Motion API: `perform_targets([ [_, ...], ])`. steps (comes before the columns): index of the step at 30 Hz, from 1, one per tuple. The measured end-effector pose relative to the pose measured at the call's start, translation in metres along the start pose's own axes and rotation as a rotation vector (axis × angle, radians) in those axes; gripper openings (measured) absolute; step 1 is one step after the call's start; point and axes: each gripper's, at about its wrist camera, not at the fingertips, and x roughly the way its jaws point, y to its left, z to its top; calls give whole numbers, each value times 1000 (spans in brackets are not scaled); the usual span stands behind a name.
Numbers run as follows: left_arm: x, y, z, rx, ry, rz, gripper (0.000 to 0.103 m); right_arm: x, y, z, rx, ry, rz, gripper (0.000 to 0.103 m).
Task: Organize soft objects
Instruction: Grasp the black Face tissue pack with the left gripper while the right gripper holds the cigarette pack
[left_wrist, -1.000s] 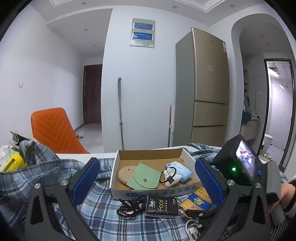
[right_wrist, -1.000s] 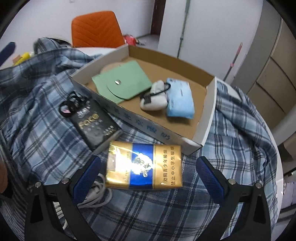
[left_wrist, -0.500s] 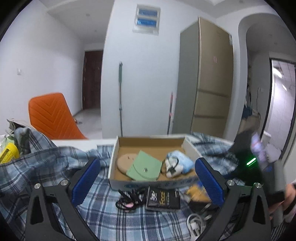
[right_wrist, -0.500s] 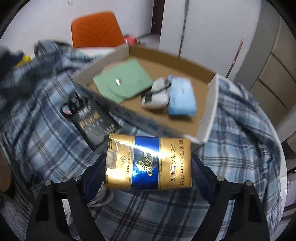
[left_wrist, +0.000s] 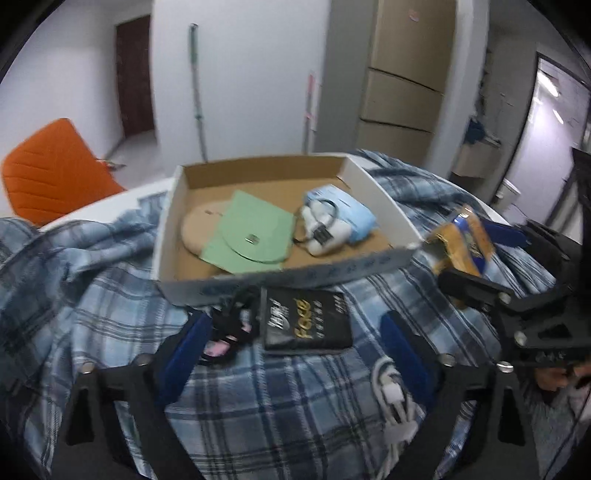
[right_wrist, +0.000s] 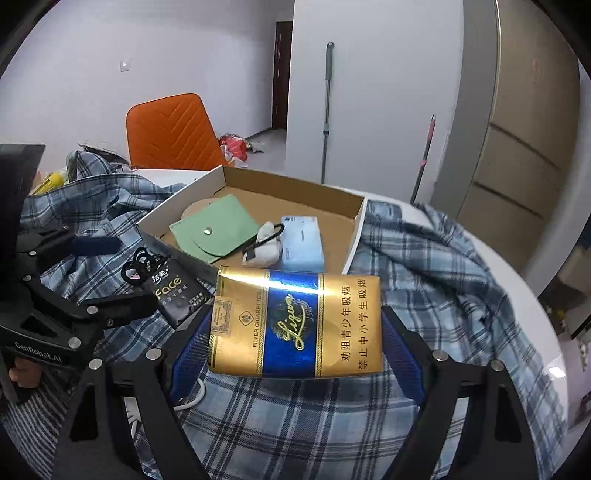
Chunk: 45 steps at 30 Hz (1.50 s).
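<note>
Cigarette pack (right_wrist: 295, 325) sits clamped between right gripper (right_wrist: 295, 343) fingers (right_wrist: 192, 347).

My two claws are black angular frames with silver screws and ribbed blue pads; the left gripper (right_wrist: 92, 273) is stamped "CenRobot.AI" in white, and the right gripper (right_wrist: 295, 332) matches it.

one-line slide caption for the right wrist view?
Right tool grips a gold-and-blue cigarette pack above the plaid cloth, near the cardboard tray already holding soft items.
</note>
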Motion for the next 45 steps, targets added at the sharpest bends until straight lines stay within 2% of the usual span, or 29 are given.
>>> perform_targets([
  [3, 5, -9, -2, 46, 18, 0, 89, 4, 0, -3, 9, 2, 22, 85],
  [6, 9, -15, -1, 72, 44, -13, 77, 4, 1, -5, 6, 0, 31, 85],
  [10, 15, -16, 0, 77, 75, -34, 69, 4, 2, -5, 2, 1, 37, 85],
  [17, 26, -5, 5, 22, 112, -28, 70, 5, 2, -5, 0, 5, 39, 85],
  [22, 35, -18, 8, 92, 141, -4, 70, 5, 2, -5, -1, 6, 42, 85],
  [25, 43, -30, 8, 158, 164, 41, 71, 6, 2, -5, 2, 12, 44, 85],
  [27, 49, -32, 8, 169, 183, 67, 71, 6, 1, -5, 6, 13, 44, 85],
  [32, 55, -25, 5, 144, 200, 65, 71, 8, 1, -6, 6, 21, 41, 85],
  [35, 52, -20, 5, 122, 175, 63, 66, 10, 1, -5, 5, 25, 39, 85],
  [38, 38, -19, 5, 114, 104, 36, 66, 10, 0, -6, 8, 20, 40, 85],
  [45, -17, -27, 0, 141, -174, 32, 66, 4, -1, -8, 14, -17, 57, 85],
])
